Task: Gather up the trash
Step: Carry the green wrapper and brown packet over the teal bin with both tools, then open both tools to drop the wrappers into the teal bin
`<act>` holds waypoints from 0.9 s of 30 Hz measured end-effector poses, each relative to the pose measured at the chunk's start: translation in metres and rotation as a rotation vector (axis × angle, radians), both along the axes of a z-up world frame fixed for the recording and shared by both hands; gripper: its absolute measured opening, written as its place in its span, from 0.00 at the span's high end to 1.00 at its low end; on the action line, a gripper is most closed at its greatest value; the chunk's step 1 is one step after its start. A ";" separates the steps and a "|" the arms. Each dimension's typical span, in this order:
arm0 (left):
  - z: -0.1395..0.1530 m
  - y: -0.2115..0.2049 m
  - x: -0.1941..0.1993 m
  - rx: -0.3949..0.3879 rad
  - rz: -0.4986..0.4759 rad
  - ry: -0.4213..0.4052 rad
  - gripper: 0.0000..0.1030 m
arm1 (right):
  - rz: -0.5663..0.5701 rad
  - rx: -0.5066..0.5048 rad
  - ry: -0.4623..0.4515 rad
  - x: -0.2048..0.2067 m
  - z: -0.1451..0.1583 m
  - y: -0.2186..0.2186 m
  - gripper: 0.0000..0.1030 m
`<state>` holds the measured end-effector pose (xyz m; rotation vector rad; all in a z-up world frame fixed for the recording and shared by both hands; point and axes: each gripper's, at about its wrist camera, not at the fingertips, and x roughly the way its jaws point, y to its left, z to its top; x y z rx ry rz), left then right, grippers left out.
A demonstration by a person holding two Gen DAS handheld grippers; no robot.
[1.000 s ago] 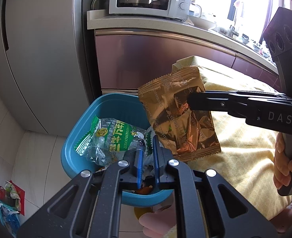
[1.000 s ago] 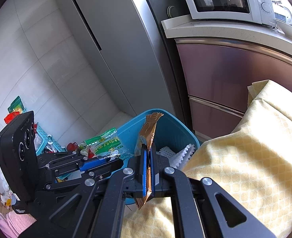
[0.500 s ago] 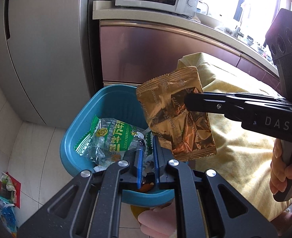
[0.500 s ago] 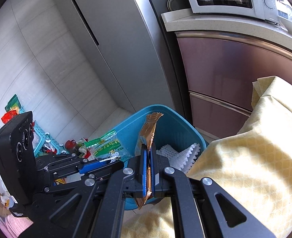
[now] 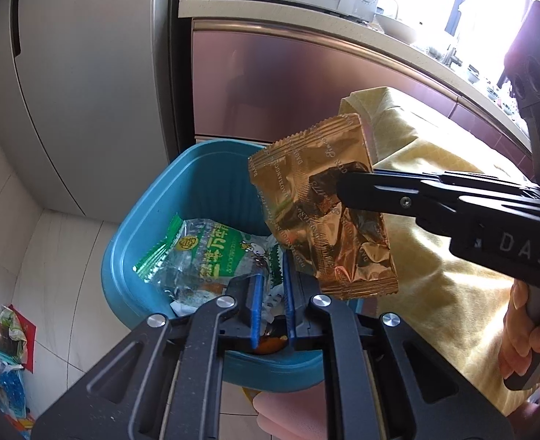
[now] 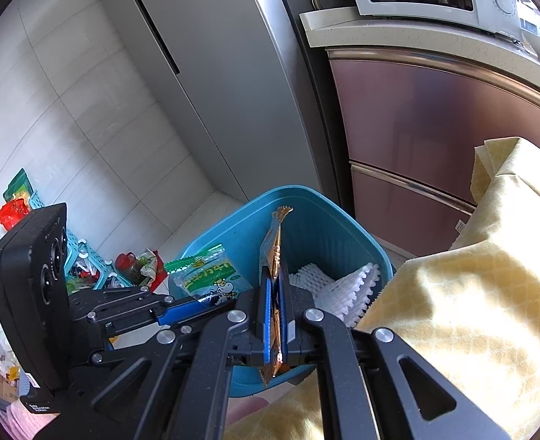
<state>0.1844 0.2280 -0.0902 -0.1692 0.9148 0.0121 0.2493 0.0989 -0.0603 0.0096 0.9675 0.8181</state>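
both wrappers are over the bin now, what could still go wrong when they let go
The gold wrapper in the right hand-held gripper hangs near the blue bin's rim beside the yellow tablecloth; released here, it might land on the cloth or floor. The green wrapper in the left hand-held gripper is light and could cling to the pads.
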 end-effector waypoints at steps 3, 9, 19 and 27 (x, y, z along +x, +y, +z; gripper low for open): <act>-0.004 0.003 0.003 -0.016 0.009 0.015 0.90 | -0.009 0.002 0.002 0.001 0.000 0.000 0.94; -0.012 0.010 0.004 -0.051 0.038 0.021 0.77 | -0.034 0.013 0.012 0.003 -0.003 -0.004 0.85; -0.008 0.008 -0.005 -0.047 0.028 -0.010 0.73 | -0.047 0.034 0.015 -0.001 0.001 -0.015 0.82; 0.019 -0.002 -0.037 0.003 0.037 -0.096 0.62 | -0.048 0.067 -0.032 -0.015 0.016 -0.039 0.71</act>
